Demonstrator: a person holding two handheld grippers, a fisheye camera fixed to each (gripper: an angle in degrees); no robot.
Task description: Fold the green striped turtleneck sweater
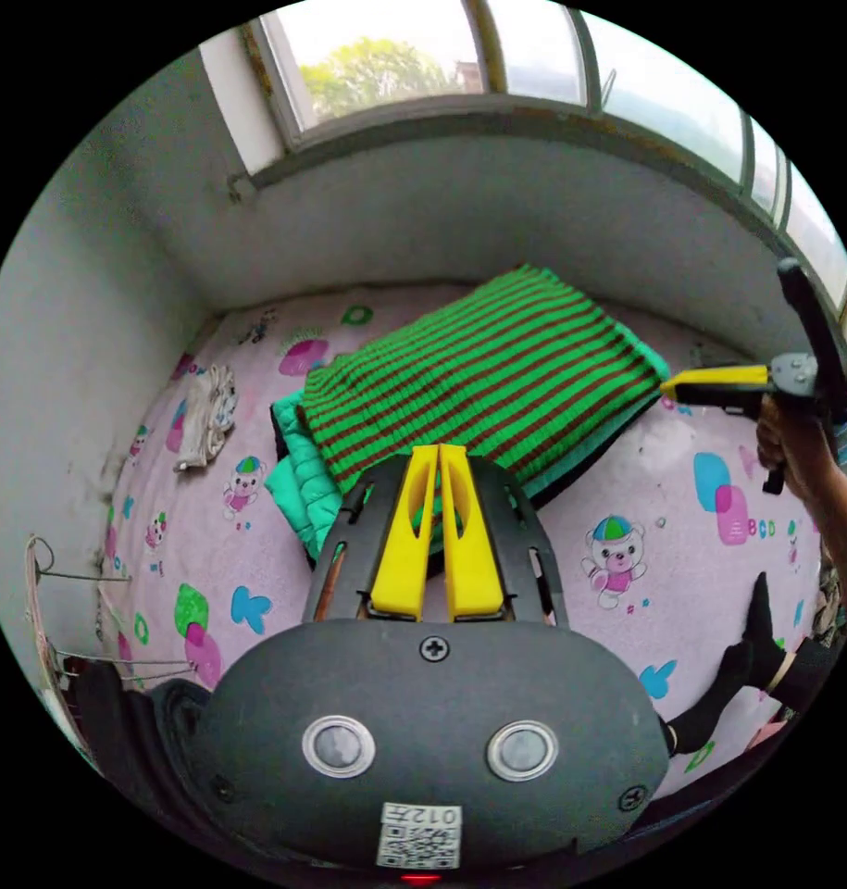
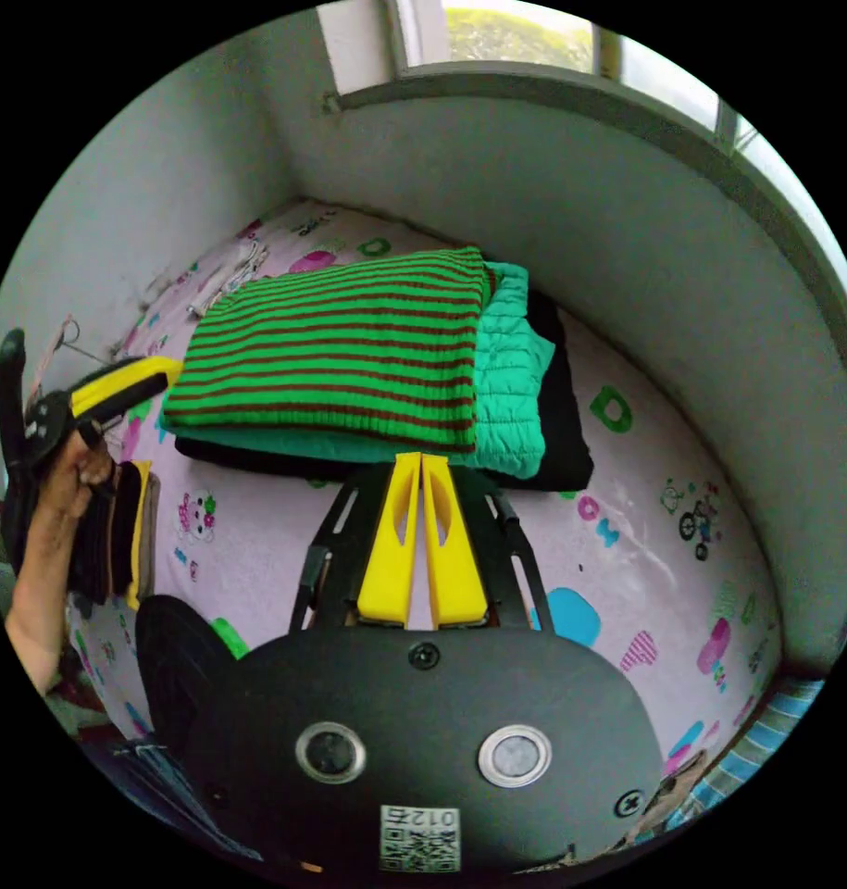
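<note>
The green and brown striped sweater [image 1: 483,370] lies folded in a neat rectangle on top of a stack, over a teal quilted garment [image 1: 303,482] and a black one. In the left gripper view my left gripper [image 1: 439,451] is shut, its tips just over the sweater's near edge with nothing visibly between the jaws. My right gripper [image 1: 668,387], held in a hand, points at the stack's right corner. In the right gripper view the sweater [image 2: 335,347] sits beyond my shut right gripper [image 2: 420,458], and the left gripper [image 2: 171,368] is at the stack's left end.
The stack rests on a pink cartoon-print sheet [image 1: 627,519] hemmed in by grey walls under a window. A small white cloth [image 1: 205,412] lies near the left wall. A wire hanger [image 1: 53,574] hangs at the left. A person's black-socked foot [image 1: 747,648] rests on the sheet's right edge.
</note>
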